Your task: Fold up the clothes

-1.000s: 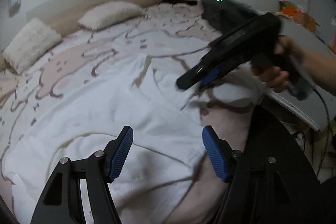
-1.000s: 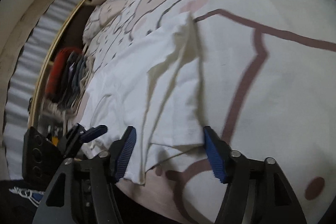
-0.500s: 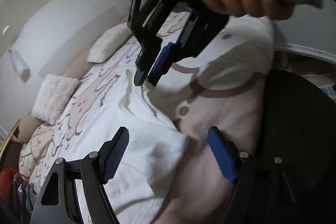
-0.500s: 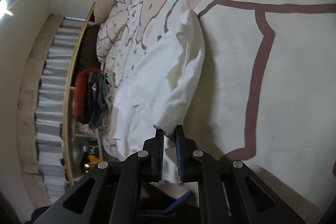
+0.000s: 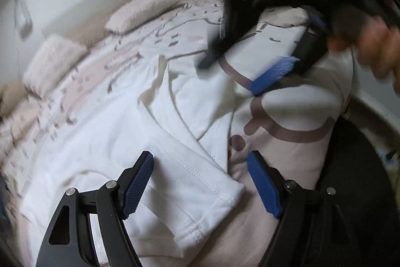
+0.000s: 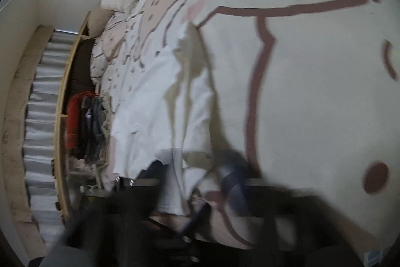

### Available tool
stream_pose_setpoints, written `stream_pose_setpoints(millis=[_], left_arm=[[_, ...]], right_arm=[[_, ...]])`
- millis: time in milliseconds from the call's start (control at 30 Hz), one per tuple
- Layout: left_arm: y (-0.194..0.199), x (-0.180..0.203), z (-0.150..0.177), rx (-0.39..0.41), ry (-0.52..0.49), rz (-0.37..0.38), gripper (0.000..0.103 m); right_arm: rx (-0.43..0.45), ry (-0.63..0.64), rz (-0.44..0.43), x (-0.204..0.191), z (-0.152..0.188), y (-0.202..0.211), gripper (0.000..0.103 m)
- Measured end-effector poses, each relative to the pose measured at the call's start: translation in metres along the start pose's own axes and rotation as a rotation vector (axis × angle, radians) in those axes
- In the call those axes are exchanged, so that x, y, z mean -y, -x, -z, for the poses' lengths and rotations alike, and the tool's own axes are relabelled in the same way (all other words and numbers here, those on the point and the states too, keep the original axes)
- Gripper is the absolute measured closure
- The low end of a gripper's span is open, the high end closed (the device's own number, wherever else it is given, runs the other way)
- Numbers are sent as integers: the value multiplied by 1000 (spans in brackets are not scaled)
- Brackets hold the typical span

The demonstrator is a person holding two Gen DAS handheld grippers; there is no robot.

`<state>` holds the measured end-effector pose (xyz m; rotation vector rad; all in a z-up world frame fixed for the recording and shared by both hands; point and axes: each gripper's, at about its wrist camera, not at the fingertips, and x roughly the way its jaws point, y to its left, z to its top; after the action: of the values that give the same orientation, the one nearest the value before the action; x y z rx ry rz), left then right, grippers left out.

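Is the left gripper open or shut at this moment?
Open. The left gripper has its blue pads spread wide apart, with the hemmed corner of the white garment lying between them, ungripped.

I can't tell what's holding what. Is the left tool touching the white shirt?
Apart. In the left wrist view the left tool stands open, with the shirt corner lying flat on the bedspread behind its blue pads, neither pad on the cloth.

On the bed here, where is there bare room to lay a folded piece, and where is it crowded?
Free: the printed bedspread beside the white garment, and the stretch between it and the pillows. Crowded: the near edge, where both hand-held grippers work, left hand-held gripper over the hem.
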<state>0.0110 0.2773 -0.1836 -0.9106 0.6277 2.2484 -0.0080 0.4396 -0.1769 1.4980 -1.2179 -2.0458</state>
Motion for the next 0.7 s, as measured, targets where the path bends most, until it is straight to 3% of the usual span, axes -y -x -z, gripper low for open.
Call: stream_pose_setpoints(millis=[200, 433, 500, 567, 600, 700], left_arm=[[-1, 2, 3, 4, 55, 58, 24], [6, 0, 8, 26, 74, 94, 24], [8, 4, 8, 30, 59, 80, 24], [10, 10, 6, 35, 32, 51, 24], [10, 11, 5, 38, 15, 33, 24], [12, 19, -3, 53, -46, -31, 24]], right_arm=[[-41, -23, -5, 7, 3, -12, 21], [-120, 43, 13, -3, -21, -42, 22], [-132, 71, 14, -9, -22, -45, 36], [-166, 57, -13, -8, -22, -51, 82], [-191, 20, -42, -5, -21, -56, 89], [-182, -8, -72, -5, -19, -56, 91]])
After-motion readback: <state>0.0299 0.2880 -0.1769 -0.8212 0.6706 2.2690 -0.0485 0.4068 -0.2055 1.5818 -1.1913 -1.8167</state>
